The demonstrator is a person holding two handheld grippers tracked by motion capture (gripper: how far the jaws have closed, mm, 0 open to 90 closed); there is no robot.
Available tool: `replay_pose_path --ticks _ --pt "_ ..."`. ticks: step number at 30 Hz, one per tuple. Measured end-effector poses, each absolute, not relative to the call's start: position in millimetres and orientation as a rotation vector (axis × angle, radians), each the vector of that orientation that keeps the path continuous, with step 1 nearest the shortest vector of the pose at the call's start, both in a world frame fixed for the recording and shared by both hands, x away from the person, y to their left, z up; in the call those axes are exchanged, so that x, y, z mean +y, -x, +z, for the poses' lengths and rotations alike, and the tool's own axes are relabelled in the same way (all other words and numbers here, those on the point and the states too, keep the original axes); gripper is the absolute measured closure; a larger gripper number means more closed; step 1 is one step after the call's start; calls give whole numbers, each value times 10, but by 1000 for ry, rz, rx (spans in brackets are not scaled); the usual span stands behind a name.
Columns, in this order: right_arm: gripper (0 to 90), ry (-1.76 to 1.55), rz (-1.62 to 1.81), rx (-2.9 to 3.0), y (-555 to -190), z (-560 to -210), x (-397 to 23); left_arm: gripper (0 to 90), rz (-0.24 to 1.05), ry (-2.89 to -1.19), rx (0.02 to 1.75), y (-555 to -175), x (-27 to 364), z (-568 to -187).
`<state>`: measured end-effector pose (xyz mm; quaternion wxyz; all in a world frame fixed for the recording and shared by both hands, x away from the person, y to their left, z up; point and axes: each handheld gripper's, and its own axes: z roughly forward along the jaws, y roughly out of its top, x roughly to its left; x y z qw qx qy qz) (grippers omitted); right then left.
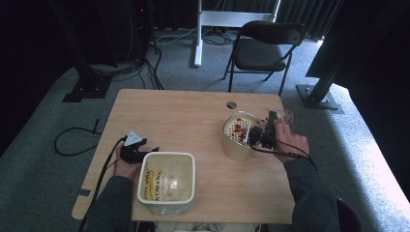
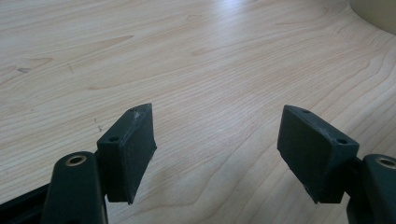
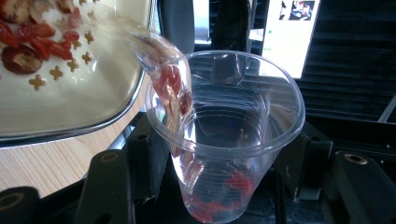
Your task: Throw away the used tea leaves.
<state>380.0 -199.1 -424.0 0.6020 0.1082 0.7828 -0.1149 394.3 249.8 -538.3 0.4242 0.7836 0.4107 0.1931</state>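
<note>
My right gripper (image 3: 224, 154) is shut on a clear plastic cup (image 3: 233, 116), tipped against the rim of a cream bowl-shaped strainer (image 3: 84, 102). Red dried berries (image 3: 170, 81) cling to the cup's lip and more lie at its bottom. Berries and star-shaped holes show inside the strainer. In the high view the right gripper (image 1: 271, 121) holds the cup (image 1: 283, 116) at the right edge of the strainer (image 1: 238, 131). My left gripper (image 2: 217, 126) hovers open over bare wood with nothing between its fingers. It rests at the table's left, (image 1: 138, 150).
A white square tub (image 1: 167, 182) with a clear insert stands at the table's front edge beside the left hand. A cream container's edge (image 2: 376, 11) shows at the left gripper view's top right. A folding chair (image 1: 266, 46) stands beyond the wooden table (image 1: 179, 111).
</note>
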Motion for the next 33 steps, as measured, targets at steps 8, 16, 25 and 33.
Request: replay_pose_path --ticks 8,16,25,33 --pt "408 -228 -276 1812 -3791 -4230 -1979 281 484 -1960 1029 -3943 2497 -5384" --pt "408 -167 -280 1813 -3760 -4264 -1896 281 486 -1958 1030 -3942 2499 -5383" --pt "408 -85 -294 1808 -3717 -4268 -1770 281 486 -1960 1030 -3943 2497 -5384" --pt "409 -63 -327 1808 -3725 -4260 -1811 281 486 -1959 1031 -3944 2497 -5384"
